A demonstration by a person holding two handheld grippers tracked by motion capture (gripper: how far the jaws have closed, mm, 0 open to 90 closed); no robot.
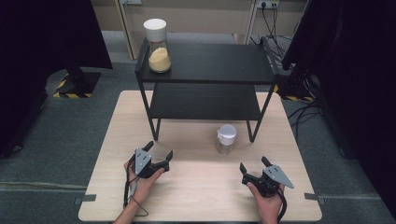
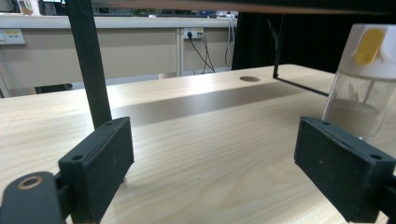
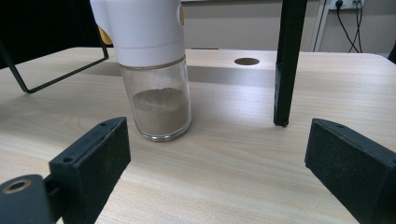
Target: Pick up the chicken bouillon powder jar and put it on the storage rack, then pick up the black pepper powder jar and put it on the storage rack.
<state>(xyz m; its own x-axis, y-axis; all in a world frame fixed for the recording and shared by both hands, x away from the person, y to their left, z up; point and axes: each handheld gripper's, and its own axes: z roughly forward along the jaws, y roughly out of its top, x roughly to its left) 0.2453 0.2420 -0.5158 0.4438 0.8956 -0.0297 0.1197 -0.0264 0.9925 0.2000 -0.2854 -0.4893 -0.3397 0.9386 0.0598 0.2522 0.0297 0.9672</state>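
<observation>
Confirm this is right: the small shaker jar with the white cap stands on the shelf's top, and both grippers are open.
Wrong place. The high view shows the small shaker jar standing on the table, beside the shelf's front right leg. Both grippers are open.

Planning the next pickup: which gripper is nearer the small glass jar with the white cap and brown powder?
Right, narrowly. The right gripper sits just below and right of the small glass jar; the left gripper is farther off to its left.

The small jar [image 1: 226,139] is showing a white lid and brownish powder; the tall jar [image 1: 158,45] is showing a white lid over yellow powder. The rack [image 1: 205,79] is looking black, the counter [image 1: 201,196] pale wood-grained.
</observation>
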